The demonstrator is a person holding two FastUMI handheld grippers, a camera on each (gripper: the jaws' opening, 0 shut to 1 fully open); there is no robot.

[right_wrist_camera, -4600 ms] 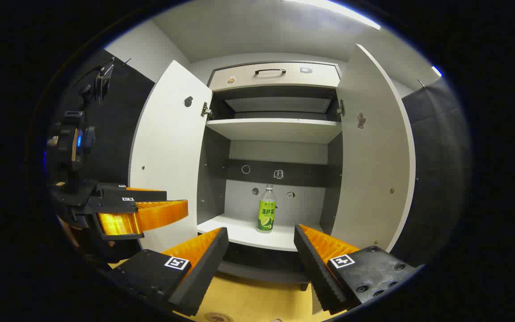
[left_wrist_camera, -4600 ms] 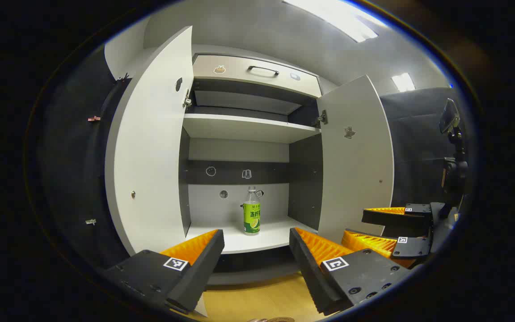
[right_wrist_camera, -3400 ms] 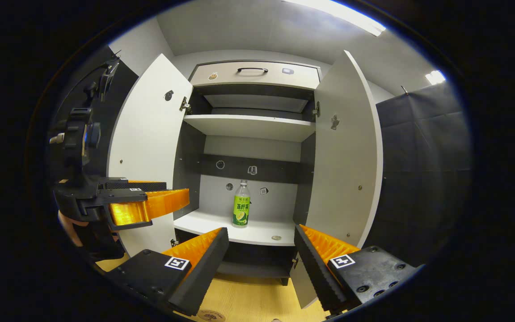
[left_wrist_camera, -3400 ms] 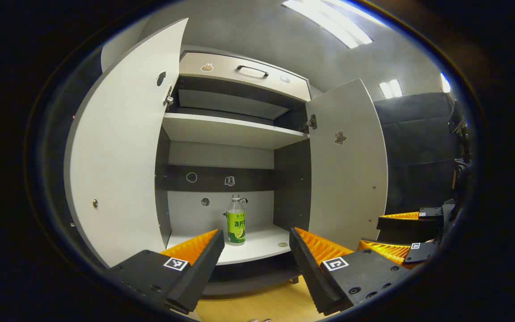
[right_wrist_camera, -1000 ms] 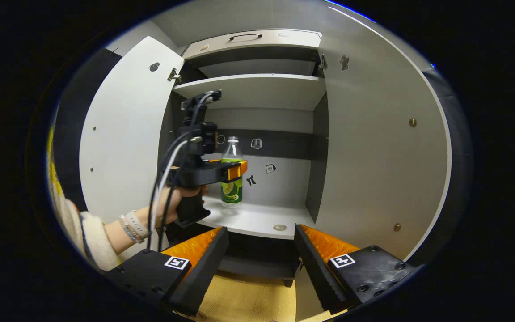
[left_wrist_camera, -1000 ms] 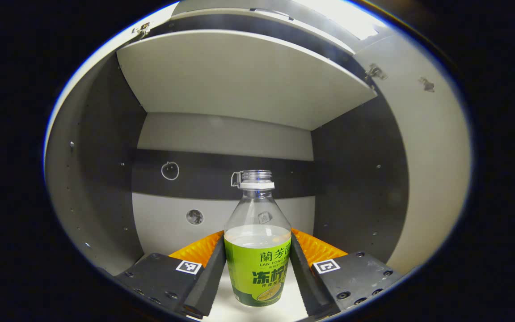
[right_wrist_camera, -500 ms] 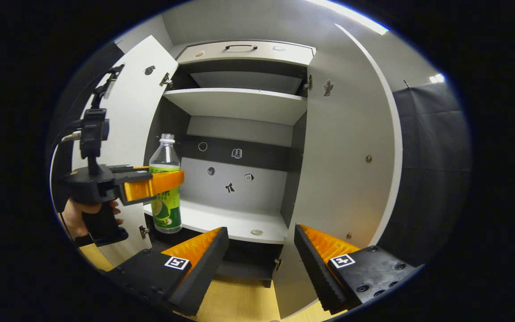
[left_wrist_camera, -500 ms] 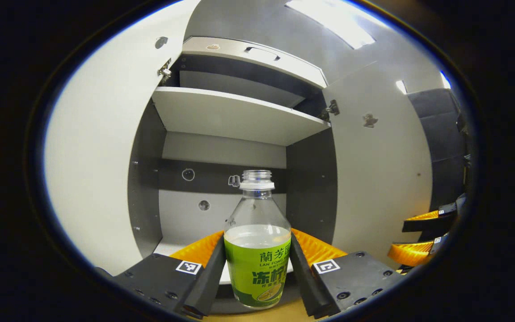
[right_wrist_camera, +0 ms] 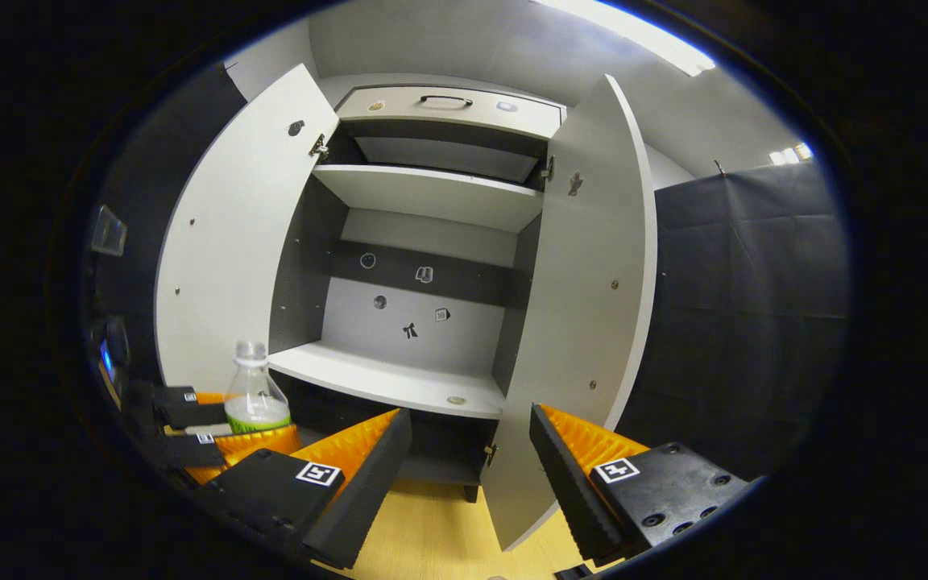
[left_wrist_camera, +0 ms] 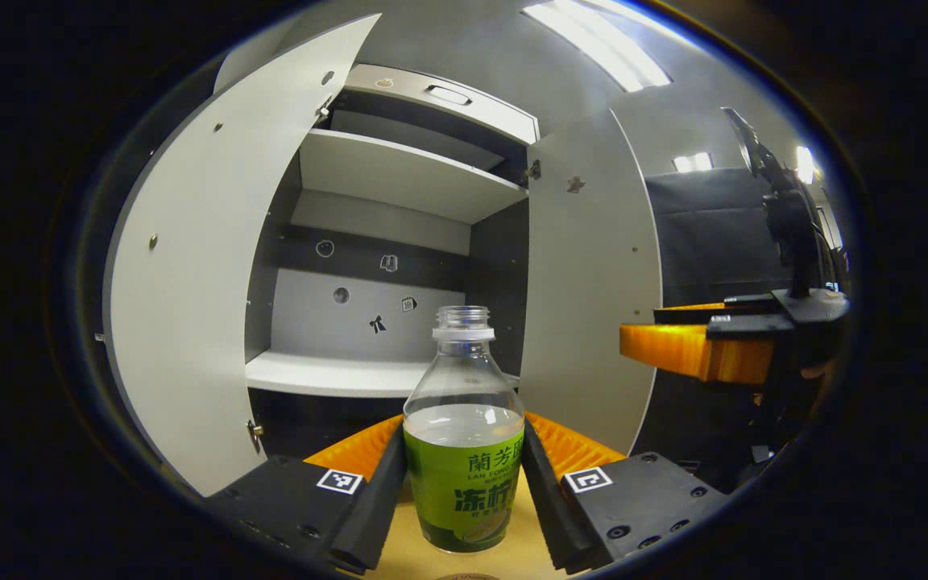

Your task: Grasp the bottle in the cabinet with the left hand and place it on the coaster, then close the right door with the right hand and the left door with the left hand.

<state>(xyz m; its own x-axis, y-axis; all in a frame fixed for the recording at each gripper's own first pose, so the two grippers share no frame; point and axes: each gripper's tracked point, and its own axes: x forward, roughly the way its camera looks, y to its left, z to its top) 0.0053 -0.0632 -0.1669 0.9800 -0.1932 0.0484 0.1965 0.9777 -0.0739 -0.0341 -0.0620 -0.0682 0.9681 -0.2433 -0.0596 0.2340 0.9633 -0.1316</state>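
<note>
In the left gripper view my left gripper [left_wrist_camera: 464, 435] is shut on a clear uncapped bottle [left_wrist_camera: 464, 475] with a green label and some liquid. I hold it upright outside the cabinet, above the wooden top. A sliver of a round brown disc [left_wrist_camera: 464, 576] peeks out below the bottle. The left door [left_wrist_camera: 190, 306] and right door [left_wrist_camera: 593, 282] both stand open. In the right gripper view my right gripper [right_wrist_camera: 470, 419] is open and holds nothing, in front of the right door [right_wrist_camera: 585, 282]. The left gripper [right_wrist_camera: 222, 439] with the bottle [right_wrist_camera: 253, 399] sits low at its left.
The lower shelf [right_wrist_camera: 383, 383] carries a small round thing [right_wrist_camera: 456, 399] near its front. An upper shelf [right_wrist_camera: 432, 193] and a drawer [right_wrist_camera: 448, 109] sit above. The light wooden top [right_wrist_camera: 432, 532] lies below. The right gripper [left_wrist_camera: 698, 354] hangs at the right, beside the right door.
My left gripper closed on the bottle in the cabinet, drew it out past the shelf edge and lowered it over the wooden top. The right gripper stayed open and drew back slightly.
</note>
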